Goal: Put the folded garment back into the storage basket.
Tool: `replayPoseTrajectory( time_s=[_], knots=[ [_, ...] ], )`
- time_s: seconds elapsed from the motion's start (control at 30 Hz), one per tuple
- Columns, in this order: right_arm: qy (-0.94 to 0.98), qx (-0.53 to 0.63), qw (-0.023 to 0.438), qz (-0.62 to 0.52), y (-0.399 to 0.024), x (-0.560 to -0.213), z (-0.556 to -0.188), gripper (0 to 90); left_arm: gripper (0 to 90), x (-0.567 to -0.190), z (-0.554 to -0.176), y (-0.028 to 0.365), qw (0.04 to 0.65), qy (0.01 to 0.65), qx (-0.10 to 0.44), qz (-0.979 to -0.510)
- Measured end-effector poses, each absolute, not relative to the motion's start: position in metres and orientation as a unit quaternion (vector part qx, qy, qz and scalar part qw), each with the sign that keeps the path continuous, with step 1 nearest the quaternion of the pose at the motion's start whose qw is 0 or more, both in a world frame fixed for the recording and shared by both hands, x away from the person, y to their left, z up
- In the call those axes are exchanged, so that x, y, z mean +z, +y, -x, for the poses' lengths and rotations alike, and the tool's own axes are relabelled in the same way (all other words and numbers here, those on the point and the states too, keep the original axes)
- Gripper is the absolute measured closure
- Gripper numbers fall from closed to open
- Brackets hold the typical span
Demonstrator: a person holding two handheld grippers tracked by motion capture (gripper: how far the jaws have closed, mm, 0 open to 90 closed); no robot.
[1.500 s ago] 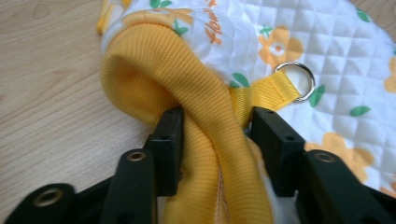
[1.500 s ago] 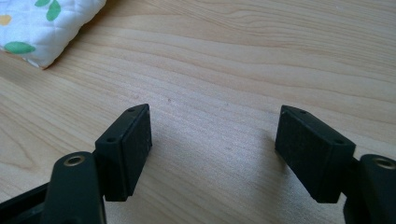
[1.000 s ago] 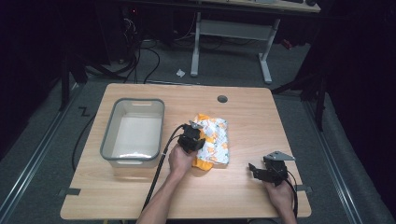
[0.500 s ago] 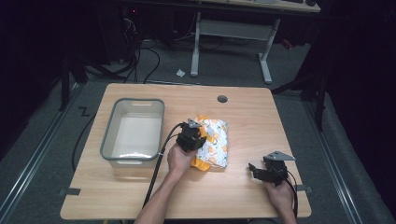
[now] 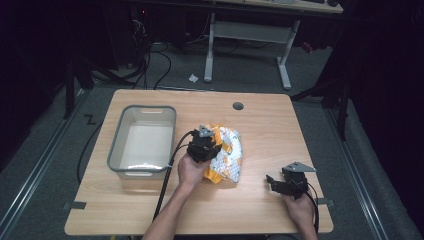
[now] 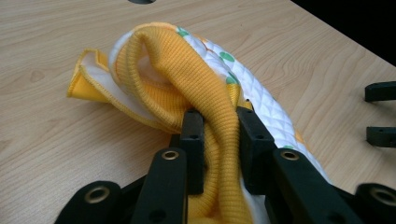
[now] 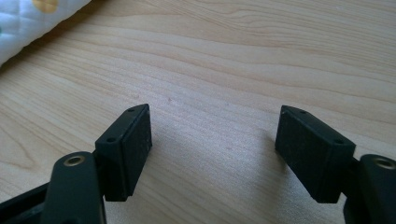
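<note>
It looked like a lab. A wooden table (image 5: 260, 125) stood on grey carpet (image 5: 310, 75) among loose cables (image 5: 155, 60).

From above our side we look forward and down over the whole table (image 5: 260, 115). Our left gripper view sits low and close, facing the yellow garment (image 6: 187, 65), while the right gripper view skims bare wood, catching that garment's quilted edge at top left.

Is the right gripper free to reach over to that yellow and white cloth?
Probably yes: the right gripper is open with nothing in it, and bare table lies between it and the cloth.
</note>
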State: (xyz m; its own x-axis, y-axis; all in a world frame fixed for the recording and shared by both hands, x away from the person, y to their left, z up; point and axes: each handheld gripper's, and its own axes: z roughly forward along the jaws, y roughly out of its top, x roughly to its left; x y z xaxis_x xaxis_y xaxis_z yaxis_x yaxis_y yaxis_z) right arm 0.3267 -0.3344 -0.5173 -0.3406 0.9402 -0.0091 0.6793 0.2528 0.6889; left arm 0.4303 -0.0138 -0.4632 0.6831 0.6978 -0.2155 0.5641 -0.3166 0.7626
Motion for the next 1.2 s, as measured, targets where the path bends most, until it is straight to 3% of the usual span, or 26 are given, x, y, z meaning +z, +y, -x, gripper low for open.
replayPoseTrajectory(
  time_s=[0.63, 1.2],
  knots=[
    [0.761, 0.301, 0.216, -0.532, -0.334, -0.517, -0.327, 27.3, 77.7, -0.436, -0.415, 0.011, 0.458, 0.375, 0.087, -0.801],
    [0.762, 0.301, 0.217, -0.532, -0.335, -0.517, -0.327, 27.3, 77.9, -0.406, -0.409, 0.054, 0.508, 0.384, 0.081, -0.766]
  ],
)
